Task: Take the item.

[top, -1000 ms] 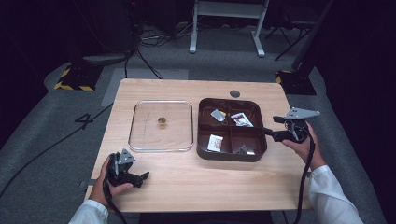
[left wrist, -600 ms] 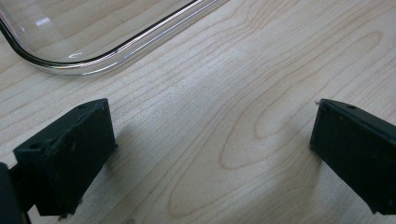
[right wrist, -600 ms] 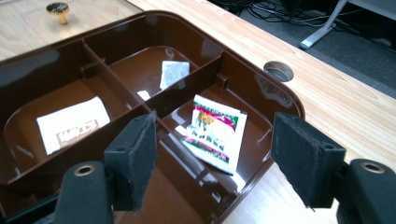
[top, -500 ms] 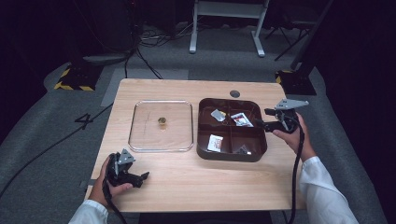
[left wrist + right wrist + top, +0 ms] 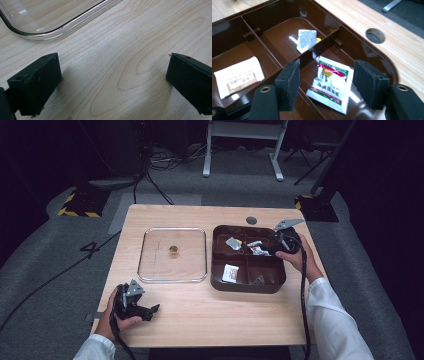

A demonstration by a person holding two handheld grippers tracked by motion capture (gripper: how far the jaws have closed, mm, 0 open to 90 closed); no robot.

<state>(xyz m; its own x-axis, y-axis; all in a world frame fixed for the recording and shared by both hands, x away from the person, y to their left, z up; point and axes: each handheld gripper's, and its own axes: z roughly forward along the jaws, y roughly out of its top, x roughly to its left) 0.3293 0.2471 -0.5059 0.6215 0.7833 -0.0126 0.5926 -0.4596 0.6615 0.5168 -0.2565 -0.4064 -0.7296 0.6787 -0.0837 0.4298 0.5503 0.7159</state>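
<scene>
The right gripper (image 5: pixel 325 85) has its jaws apart around a red-and-green packet (image 5: pixel 330 83) lying in a compartment of the brown tray (image 5: pixel 248 289). The left gripper (image 5: pixel 112 82) rests wide open on bare table (image 5: pixel 130 50) near the clear lid (image 5: pixel 173 255)

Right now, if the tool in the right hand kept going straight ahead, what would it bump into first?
Most likely the red-and-green packet lying in the brown tray: the open right tool has it between its jaws, though the gap is hard to judge.
</scene>
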